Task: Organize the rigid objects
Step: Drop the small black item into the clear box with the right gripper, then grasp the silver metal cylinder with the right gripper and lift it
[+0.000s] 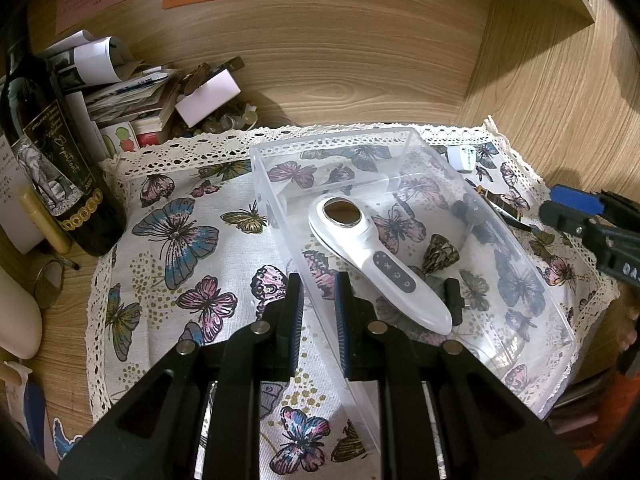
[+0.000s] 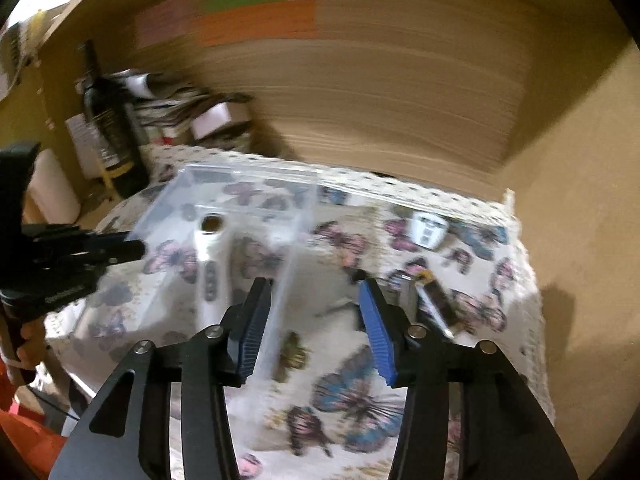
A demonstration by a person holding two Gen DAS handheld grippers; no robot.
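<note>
A clear plastic bin point(image 1: 520, 280) stands on a butterfly-print cloth point(image 1: 180, 240). In it lie a white handheld massager point(image 1: 376, 256), a dark ridged cone point(image 1: 440, 254) and a small black piece point(image 1: 454, 300). My left gripper point(image 1: 318, 284) straddles the bin's near wall with its jaws narrowly apart; whether they press the wall I cannot tell. My right gripper point(image 2: 316, 292) is open and empty over the cloth, right of the bin point(image 2: 240, 200). A white plug adapter point(image 2: 428, 230) and a dark flat rectangular item point(image 2: 438, 304) lie outside the bin. The right view is blurred.
A dark wine bottle point(image 1: 60, 168) stands at the left beside stacked papers and books point(image 1: 120, 92). Wooden walls close the back and right. The right gripper shows at the right edge of the left wrist view point(image 1: 592, 224).
</note>
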